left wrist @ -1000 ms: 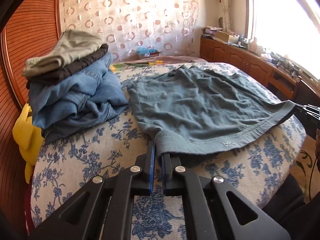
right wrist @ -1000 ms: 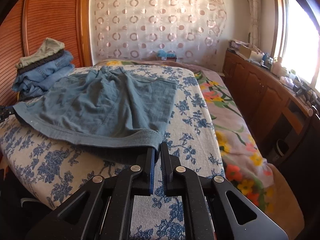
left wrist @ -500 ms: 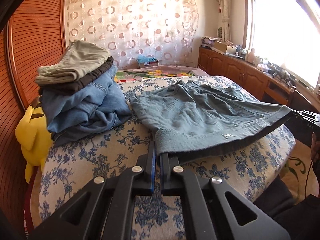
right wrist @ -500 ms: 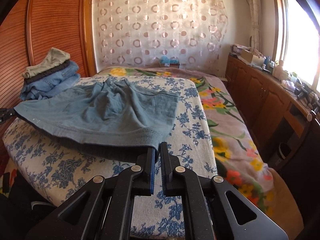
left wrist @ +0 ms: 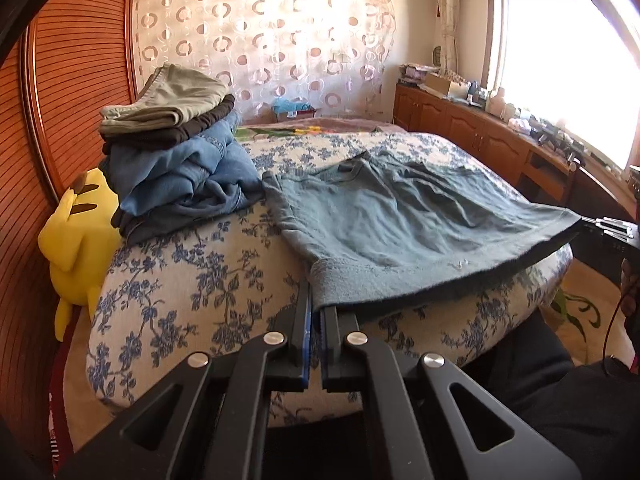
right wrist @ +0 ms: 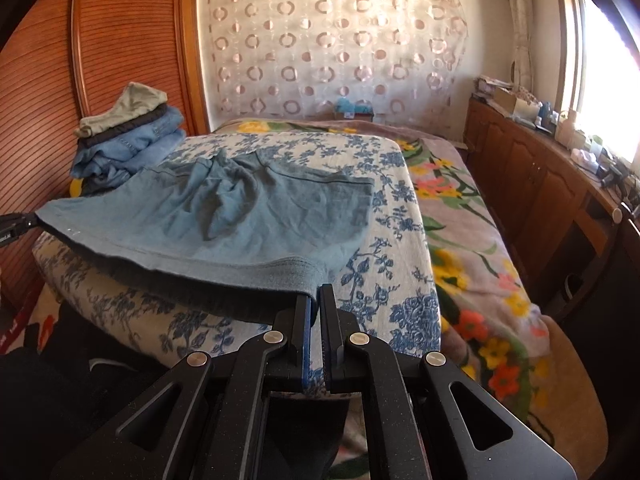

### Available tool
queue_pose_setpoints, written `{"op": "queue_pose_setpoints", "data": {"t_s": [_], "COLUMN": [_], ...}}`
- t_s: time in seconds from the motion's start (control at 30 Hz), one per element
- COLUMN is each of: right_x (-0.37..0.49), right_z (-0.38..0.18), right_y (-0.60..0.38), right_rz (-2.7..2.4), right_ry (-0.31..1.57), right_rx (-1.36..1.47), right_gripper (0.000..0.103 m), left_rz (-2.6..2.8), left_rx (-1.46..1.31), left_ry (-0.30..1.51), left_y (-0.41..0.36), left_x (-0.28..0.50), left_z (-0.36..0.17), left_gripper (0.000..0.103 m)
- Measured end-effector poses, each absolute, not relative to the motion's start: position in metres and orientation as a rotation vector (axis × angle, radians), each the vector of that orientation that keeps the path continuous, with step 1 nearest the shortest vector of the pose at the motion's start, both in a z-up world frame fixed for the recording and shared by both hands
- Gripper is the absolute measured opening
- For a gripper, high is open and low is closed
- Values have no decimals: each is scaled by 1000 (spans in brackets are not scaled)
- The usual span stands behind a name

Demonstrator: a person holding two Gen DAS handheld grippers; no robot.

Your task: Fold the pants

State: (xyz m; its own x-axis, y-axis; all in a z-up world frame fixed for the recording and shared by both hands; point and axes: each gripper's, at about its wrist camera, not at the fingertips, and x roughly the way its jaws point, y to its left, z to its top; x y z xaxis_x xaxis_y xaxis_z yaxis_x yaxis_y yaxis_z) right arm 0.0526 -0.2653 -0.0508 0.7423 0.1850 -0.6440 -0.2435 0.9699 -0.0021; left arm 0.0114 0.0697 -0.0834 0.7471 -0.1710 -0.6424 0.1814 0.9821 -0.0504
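A pair of grey-blue shorts (left wrist: 400, 216) lies on the blue-flowered bed cover (left wrist: 180, 280), its waistband stretched between my two grippers and lifted off the near bed edge. My left gripper (left wrist: 316, 304) is shut on the waistband's left corner. My right gripper (right wrist: 316, 300) is shut on the waistband's right corner. The shorts (right wrist: 240, 216) sag toward the bed further back, with the leg ends resting on the cover. The right gripper's tip shows in the left wrist view (left wrist: 608, 226); the left gripper's tip shows in the right wrist view (right wrist: 16, 222).
A stack of folded jeans and trousers (left wrist: 176, 160) sits at the bed's far left by the wooden headboard (left wrist: 68, 80). A yellow plush toy (left wrist: 76, 240) hangs beside it. A wooden cabinet (right wrist: 540, 184) runs along the right wall. A flowered blanket (right wrist: 472, 240) covers the bed's right side.
Both grippers have pulled back and upward with the waistband. The shorts slid toward the near edge and the waistband now hangs clear of the bed.
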Motion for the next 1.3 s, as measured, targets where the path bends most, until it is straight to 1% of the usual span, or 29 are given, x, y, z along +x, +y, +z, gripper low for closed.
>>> {"op": "queue_pose_setpoints", "data": {"t_s": [0.07,0.23,0.3,0.37,0.43,0.47,0.5,0.53,0.6,0.63,0.7,0.83,1.17,1.3], "right_x": [54,54,52,49,48,48,47,47,45,44,41,39,51,61], "right_z": [-54,-58,-57,-56,-55,-55,-54,-53,-51,-50,-46,-42,-39,-37], "right_y": [-265,-265,-265,-264,-263,-263,-262,-262,-263,-262,-263,-267,-260,-252], "right_rz": [236,241,245,251,255,255,252,246,247,247,243,239,241,255], "right_ry": [707,715,712,714,719,722,727,731,729,728,721,717,681,669], "right_rx": [-82,-74,-80,-83,-83,-85,-86,-85,-78,-80,-89,-92,-59,-51], "right_gripper": [1,2,2,2,3,4,4,5,9,11,11,15,17,23], "left_rz": [-194,-194,-200,-187,-183,-184,-182,-175,-171,-170,-168,-176,-165,-160], "left_rx": [10,10,10,16,9,-1,-6,-13,-17,-16,-10,-2,10,9], "left_ry": [715,728,730,729,726,728,734,738,739,741,742,733,726,717], "left_y": [69,69,68,69,71,73,75,77,80,81,82,81,85,83], "left_x": [11,10,8,7,7,7,8,9,10,11,11,8,12,20], "left_z": [-87,-90,-89,-87,-86,-86,-87,-88,-88,-89,-89,-87,-85,-84], "left_gripper": [3,7,12,24,29,35,39,42,43,45,49,64,65,65]}}
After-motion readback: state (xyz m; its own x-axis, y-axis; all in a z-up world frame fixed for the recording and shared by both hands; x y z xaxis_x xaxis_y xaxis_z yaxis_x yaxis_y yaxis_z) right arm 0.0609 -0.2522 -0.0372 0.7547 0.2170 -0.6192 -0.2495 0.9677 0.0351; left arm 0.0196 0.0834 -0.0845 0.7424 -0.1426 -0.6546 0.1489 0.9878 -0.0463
